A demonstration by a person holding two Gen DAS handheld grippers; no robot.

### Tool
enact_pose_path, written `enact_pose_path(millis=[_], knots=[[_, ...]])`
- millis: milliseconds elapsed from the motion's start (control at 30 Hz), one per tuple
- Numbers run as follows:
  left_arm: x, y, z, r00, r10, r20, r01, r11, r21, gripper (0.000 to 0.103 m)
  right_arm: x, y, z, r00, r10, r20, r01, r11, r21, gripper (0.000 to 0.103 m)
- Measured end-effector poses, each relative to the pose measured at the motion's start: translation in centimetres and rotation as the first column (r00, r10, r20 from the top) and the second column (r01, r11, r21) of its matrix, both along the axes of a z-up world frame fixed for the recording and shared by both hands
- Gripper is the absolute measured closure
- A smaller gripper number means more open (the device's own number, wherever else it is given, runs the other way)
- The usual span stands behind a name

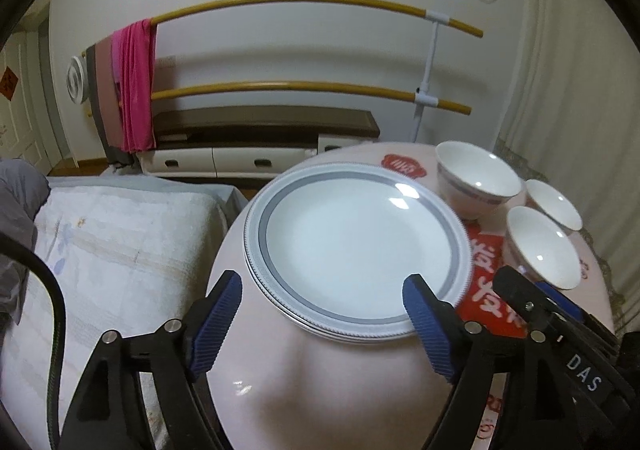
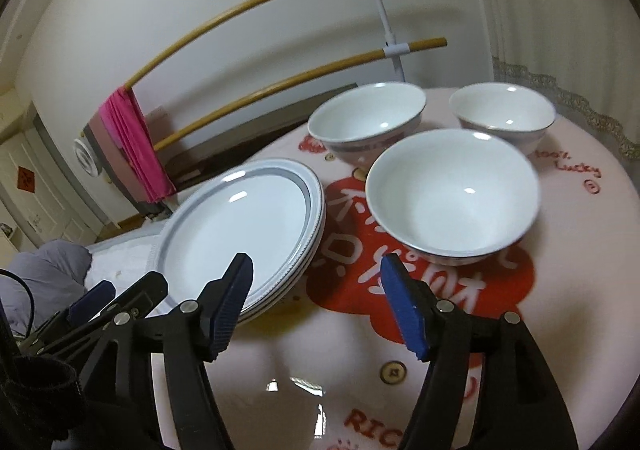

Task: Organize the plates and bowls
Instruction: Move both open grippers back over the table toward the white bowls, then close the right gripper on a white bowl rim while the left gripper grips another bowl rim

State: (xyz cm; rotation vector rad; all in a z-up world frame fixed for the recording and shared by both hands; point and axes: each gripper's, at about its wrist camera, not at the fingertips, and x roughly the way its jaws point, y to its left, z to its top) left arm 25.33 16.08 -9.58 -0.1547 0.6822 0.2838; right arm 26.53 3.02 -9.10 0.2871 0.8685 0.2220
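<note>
The left gripper [image 1: 322, 290] has its fingers spread wide and empty, either side of the near rim of the stack of plates [image 1: 356, 246] on the surface [image 1: 320, 382]. The right gripper [image 2: 316, 274] is likewise wide open, gripping nothing; three bowls [image 2: 452, 194] stand just beyond its right finger, plates beyond its left.

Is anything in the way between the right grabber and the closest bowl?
Nothing visible blocks it. The right gripper is open and empty, and only bare tablecloth lies between it and the nearest bowl. The stack of plates sits off to its left.
</note>
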Motion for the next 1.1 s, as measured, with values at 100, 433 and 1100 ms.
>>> enact_pose_path(millis=[100, 433, 1100], knots=[[-1.7, -1.1, 0.8, 1.000, -0.002, 0.023, 0.001, 1.000, 0.009, 0.022, -1.1, -0.8, 1.4, 1.000, 0.001, 0.023, -0.001, 1.000, 0.012, 0.033], [-7.2, -5.8, 4.1, 0.993, -0.045, 0.105, 0.040, 0.998, 0.050, 0.010, -4.7, -4.8, 5.2, 0.996, -0.025, 0.090, 0.021, 0.999, 0.045, 0.024], [-5.3, -12.9, 9.8, 0.940, -0.318, 0.122, 0.316, 0.948, 0.038, 0.004, -4.5, -16.5, 12.0, 0.981, -0.109, 0.158, 0.121, 0.991, -0.065, 0.009]])
